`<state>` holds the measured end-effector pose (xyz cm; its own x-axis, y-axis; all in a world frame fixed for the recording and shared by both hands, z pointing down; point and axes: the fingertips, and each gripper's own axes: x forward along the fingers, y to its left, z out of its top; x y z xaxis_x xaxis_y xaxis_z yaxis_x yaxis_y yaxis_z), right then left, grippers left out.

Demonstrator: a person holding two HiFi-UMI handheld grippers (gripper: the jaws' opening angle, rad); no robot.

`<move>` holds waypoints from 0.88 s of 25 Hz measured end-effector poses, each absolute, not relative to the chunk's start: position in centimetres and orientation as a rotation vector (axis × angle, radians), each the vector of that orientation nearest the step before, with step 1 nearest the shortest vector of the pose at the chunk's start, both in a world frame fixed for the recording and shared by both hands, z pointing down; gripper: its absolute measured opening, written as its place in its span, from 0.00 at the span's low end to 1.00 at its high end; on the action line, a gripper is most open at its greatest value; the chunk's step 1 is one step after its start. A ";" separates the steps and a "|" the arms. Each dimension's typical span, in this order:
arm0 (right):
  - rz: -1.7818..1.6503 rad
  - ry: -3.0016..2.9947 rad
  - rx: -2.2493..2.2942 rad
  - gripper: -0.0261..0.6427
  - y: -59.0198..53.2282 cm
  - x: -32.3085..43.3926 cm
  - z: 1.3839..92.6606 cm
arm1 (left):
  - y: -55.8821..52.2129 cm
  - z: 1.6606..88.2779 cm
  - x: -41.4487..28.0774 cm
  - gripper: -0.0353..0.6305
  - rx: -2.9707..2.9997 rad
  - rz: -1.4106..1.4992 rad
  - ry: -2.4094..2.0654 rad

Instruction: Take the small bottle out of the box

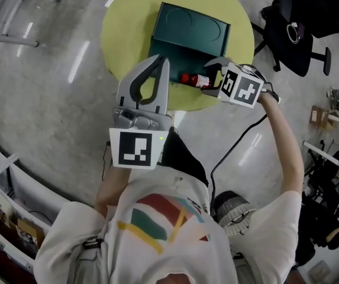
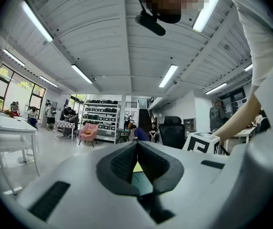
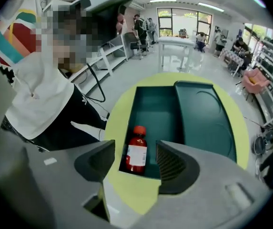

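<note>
- Red small bottle (image 3: 136, 154), white-labelled, seemingly plastic, lies in the dark-green box (image 3: 160, 113), untouched, just ahead between the spread ribbed jaws of the right gripper (image 3: 135, 149).
- Grey left gripper (image 2: 137, 149): jaws meet, empty.

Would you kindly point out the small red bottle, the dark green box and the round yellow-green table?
small red bottle (image 3: 136, 155), right gripper view, its white label.
dark green box (image 3: 157, 113), right gripper view, bare inner floor.
round yellow-green table (image 1: 119, 34), head view, bare top left of the box.
</note>
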<state>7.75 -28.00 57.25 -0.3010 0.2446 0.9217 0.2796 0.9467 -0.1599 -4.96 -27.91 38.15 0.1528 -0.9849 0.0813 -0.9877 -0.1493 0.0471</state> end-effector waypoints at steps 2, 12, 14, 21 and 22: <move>-0.015 -1.837 -0.420 0.42 -28.3 8.3 58.6 | -28.1 38.9 -5.0 0.08 2.303 0.066 -1.987; -0.021 -1.653 -0.501 0.42 -28.8 9.0 63.1 | -28.1 41.3 -6.0 0.08 2.258 0.109 -1.989; -0.028 -1.628 -0.516 0.41 -28.7 9.0 63.3 | -28.0 41.7 -6.4 0.08 2.246 0.112 -1.994; -0.043 -1.586 -0.533 0.38 -28.6 8.8 64.3 | -28.2 42.1 -7.3 0.08 2.202 0.073 -2.005; -0.057 -1.579 -0.535 0.37 -28.6 8.8 64.4 | -28.2 42.1 -7.2 0.08 2.206 0.074 -2.004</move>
<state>8.78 -28.58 64.45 0.0156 0.2990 0.9541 0.3668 0.8860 -0.2837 -7.25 -28.22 42.06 0.1010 -0.9844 0.1439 -0.9924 -0.0894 0.0848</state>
